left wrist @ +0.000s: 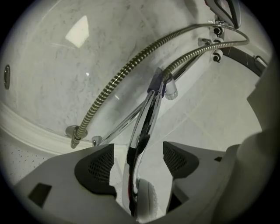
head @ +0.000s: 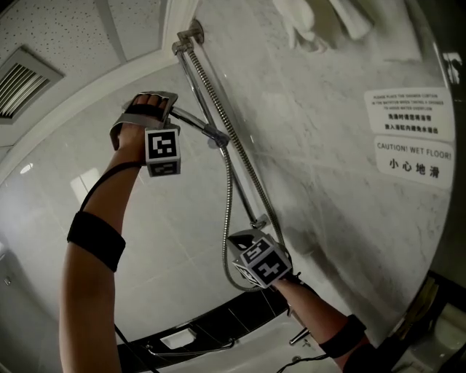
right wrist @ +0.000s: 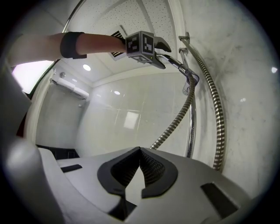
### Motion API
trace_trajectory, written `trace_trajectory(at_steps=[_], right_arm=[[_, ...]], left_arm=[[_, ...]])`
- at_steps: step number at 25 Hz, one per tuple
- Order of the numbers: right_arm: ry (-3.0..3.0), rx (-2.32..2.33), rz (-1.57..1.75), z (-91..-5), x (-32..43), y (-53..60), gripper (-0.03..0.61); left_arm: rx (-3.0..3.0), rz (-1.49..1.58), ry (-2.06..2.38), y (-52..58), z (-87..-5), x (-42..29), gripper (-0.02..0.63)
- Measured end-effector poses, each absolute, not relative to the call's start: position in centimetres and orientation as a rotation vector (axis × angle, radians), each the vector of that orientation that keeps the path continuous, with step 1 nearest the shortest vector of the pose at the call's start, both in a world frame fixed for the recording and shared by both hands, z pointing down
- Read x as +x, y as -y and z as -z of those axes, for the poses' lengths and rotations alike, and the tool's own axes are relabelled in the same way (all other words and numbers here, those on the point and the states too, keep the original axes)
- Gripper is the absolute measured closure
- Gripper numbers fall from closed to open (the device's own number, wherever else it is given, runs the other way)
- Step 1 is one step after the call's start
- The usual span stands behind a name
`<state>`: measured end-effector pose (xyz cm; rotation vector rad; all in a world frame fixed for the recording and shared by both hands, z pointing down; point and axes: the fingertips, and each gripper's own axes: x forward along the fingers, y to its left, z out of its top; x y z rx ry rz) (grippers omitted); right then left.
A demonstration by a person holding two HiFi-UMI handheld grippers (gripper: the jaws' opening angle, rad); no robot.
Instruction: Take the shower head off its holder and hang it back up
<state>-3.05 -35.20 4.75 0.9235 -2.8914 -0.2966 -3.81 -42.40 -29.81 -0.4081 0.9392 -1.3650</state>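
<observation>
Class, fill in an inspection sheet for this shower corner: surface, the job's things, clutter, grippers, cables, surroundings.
Surface: pale marbled wall; no mess seen.
Job's things: shower head, its handle end at the holder on the rail; hose loops below.
Clutter: white cloth hanging at the top.
Grippers: left gripper open, pads either side of the shower head's handle, not pressing; right gripper shut, empty, low beside the hose.
Cables: black cable along the left forearm.
Surroundings: warning sign on the wall; ceiling vent.
</observation>
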Motion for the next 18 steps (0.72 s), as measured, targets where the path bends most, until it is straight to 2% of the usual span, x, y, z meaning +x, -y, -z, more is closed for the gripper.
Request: trace_trajectory(at_steps=[3, 5, 7, 18], right_arm=[[2.898, 0.918, 0.304, -4.5, -2.8, 35.2, 0.557], [2.902, 0.912, 0.31, -4.5, -2.9, 35.2, 0.558], [2.903, 0.911, 0.312, -4.6, -2.8, 35.3, 0.558], [2.901, 0.889, 0.293, -5.9, -3.2, 35.6, 0.557]], left_arm=[[-0.354, 1.4, -0.921, 43.3, 29.8, -3.9, 0.273], [-0.314, 1.404, -0.911, 43.7, 29.8, -3.9, 0.356], [-0.281, 1.381, -0.909, 43.8, 30.0, -3.6, 0.494], [-0.081, 1.354, -0.817, 43.9, 31.2, -3.3, 0.518]])
